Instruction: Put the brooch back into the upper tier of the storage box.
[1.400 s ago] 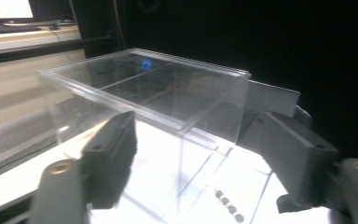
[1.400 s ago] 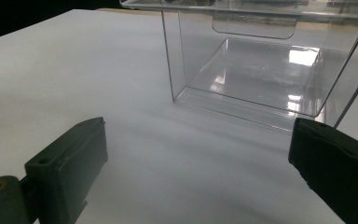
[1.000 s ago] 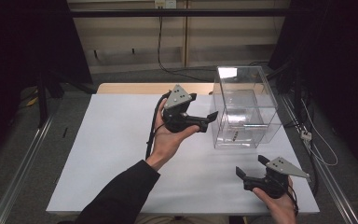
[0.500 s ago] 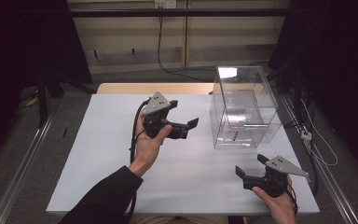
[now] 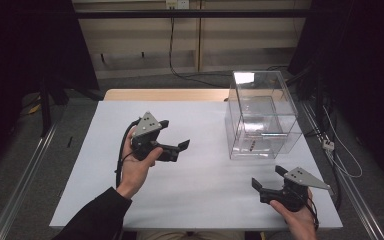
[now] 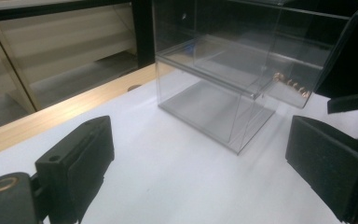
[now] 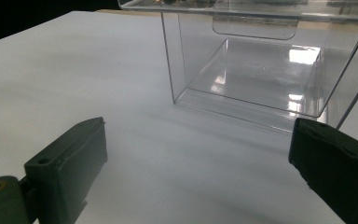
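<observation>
Light from overhead leaves the table (image 5: pixel 205 200) evenly bright against black surroundings, with a white glare patch on the box (image 5: pixel 243 77) top at 1 o'clock, while near jaws in both gripper views look perhaps slightly soft.

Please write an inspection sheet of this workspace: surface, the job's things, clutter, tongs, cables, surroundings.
Surface: white table top, with a wooden strip along its far edge.
Job's things: clear plastic box at the far right of the table, upright, with an inner shelf; nothing seen lying on its floor.
Clutter: nothing seen.
Tongs: left tongs open, held above the table and pointing at the box; right tongs open, low at the near right; both hold nothing.
Cables: black cable loops from the left tongs; more cables on the floor at the right.
Surroundings: dark curtains at both sides, pale wall panels behind.
</observation>
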Demonstrator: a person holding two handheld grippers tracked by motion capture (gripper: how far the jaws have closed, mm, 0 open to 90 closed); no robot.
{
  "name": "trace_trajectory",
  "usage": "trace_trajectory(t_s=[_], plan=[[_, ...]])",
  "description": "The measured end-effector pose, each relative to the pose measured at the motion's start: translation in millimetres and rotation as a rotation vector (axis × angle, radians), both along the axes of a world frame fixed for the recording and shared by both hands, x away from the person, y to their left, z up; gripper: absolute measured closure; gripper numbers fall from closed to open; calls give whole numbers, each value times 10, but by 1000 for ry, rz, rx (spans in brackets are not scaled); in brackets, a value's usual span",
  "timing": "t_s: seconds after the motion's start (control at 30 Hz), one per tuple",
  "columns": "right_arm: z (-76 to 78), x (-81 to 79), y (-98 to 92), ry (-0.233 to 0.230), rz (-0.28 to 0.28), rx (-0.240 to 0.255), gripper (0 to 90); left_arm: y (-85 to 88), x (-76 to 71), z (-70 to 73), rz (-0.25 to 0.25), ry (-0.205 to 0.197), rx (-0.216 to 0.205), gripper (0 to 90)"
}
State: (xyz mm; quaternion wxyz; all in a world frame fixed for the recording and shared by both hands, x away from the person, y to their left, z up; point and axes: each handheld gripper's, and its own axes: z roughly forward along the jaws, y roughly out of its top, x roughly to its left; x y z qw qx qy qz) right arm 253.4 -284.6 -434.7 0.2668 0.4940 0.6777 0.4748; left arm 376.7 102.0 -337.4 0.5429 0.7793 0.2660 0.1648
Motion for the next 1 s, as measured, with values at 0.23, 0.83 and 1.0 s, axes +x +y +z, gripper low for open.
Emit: trace_trajectory(t_s=[0.23,0.83,1.0], plan=[[0,-1,2,0,5,-2,43,299,-30,-108,71,9,11,74],[0,-5,3,-1,-1,0,43,800,-311,-467,183,70,48,67],[0,-4,5,1,-4,0,43,894,-419,-565,181,61,92,64]])
